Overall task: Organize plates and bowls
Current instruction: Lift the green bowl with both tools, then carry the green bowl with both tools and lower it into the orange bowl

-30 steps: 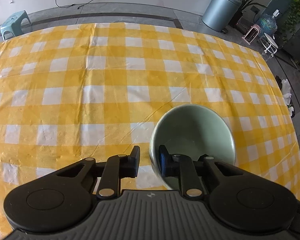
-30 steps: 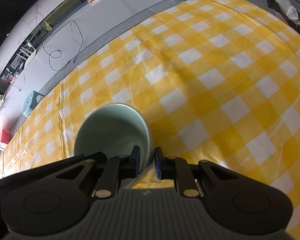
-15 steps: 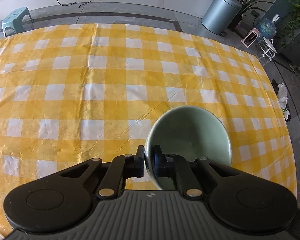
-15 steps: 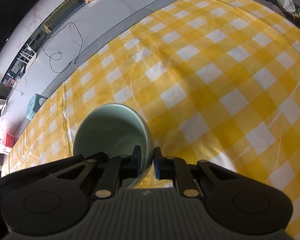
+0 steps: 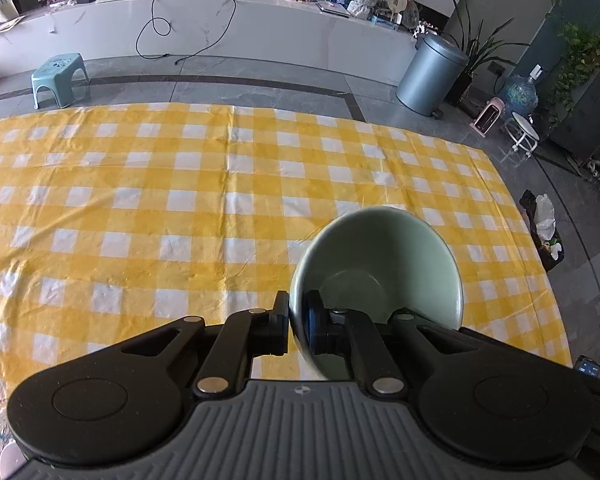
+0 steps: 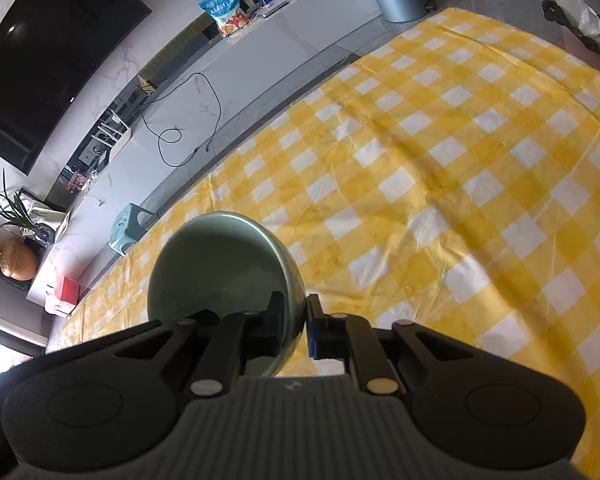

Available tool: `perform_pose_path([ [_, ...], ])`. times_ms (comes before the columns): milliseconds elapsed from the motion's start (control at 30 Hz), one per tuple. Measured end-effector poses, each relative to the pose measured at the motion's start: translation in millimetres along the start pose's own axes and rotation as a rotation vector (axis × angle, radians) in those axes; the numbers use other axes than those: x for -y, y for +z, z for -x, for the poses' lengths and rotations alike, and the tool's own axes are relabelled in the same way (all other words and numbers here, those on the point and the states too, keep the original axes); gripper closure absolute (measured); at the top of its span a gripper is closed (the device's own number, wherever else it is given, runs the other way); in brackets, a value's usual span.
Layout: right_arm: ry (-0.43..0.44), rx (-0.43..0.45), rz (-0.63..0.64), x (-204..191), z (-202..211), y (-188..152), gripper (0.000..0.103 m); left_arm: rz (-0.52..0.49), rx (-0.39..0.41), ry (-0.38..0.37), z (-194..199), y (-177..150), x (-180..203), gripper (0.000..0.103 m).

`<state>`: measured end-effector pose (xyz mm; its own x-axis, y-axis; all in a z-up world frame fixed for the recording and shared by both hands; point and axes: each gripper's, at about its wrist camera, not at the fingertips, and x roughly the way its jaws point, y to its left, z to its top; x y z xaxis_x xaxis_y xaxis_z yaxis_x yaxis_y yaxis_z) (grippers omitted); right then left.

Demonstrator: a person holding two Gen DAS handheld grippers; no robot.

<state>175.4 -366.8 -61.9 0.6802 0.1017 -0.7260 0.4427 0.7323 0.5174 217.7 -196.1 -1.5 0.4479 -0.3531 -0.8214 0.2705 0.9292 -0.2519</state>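
Above the desk [image 5: 140,208], both bowls have risen: left tool [image 5: 296,322] clamps one bowl [image 5: 380,268], right tool [image 6: 296,326] another bowl [image 6: 220,264], ready for stacking.

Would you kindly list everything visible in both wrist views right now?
green bowl: two, pale green, one clamped by its rim in each gripper, second.
tablecloth: one, yellow-white check, under both bowls.
trash can: one, grey, floor beyond the cloth.
step stool: one, light blue, floor.
snack bag: one, blue, on the white ledge.
left gripper: black, shut on bowl rim.
right gripper: black, shut on bowl rim.
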Motion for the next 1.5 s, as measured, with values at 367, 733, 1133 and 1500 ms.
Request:
perform_pose_path([
  [367, 0.087, 0.066, 0.083, -43, 72, -51, 0.095, 0.018, 0.091, 0.021, 87, -27, -22, 0.094],
  [733, 0.055, -0.089, 0.181, -58, 85, -103, 0.095, 0.131, -0.014, 0.001, 104, -75, -65, 0.094],
  [1133, -0.042, -0.227, 0.255, -48, 46, -120, 0.095, 0.132, -0.152, 0.026, 67, -95, -78, 0.094],
  [1500, -0.079, -0.267, 0.296, -49, 32, -122, 0.094, 0.073, -0.196, 0.051, 55, -92, -75, 0.093],
])
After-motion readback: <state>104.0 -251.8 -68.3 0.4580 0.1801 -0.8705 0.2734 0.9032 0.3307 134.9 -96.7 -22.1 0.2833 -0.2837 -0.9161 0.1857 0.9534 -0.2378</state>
